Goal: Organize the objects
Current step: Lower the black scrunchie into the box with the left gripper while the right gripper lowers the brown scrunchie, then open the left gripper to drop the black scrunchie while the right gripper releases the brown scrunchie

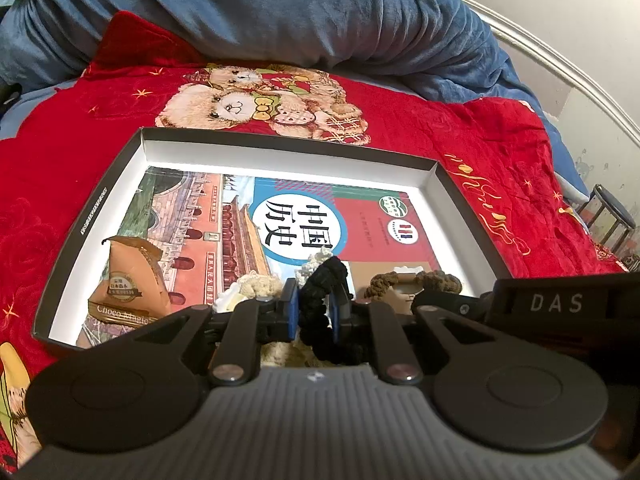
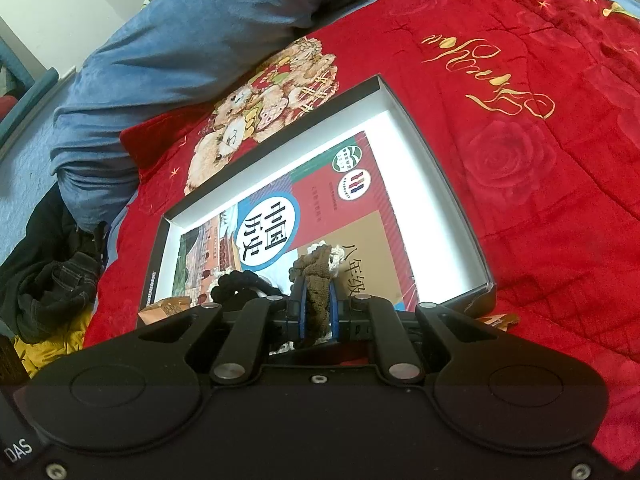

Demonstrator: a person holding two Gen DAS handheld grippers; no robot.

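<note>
A shallow black box [image 1: 92,216] with white inside lies on the red blanket; it also shows in the right wrist view [image 2: 452,184]. A history textbook [image 1: 224,216] lies flat in it, also seen in the right wrist view [image 2: 360,216]. My left gripper [image 1: 314,308] is shut on a black knitted scrunchie [image 1: 324,280] over the book's near edge. My right gripper [image 2: 318,308] is shut on a brown knitted scrunchie [image 2: 316,276]. The brown scrunchie [image 1: 436,280] and the right gripper show at the right of the left wrist view. A tan snack packet [image 1: 128,276] and a cream scrunchie [image 1: 256,286] lie in the box.
The red teddy-bear blanket [image 1: 480,136] covers the bed. A blue quilt [image 1: 280,12] is bunched behind the box. Dark clothes [image 2: 52,280] lie off the bed's left edge in the right wrist view. A black stool [image 1: 612,216] stands at far right.
</note>
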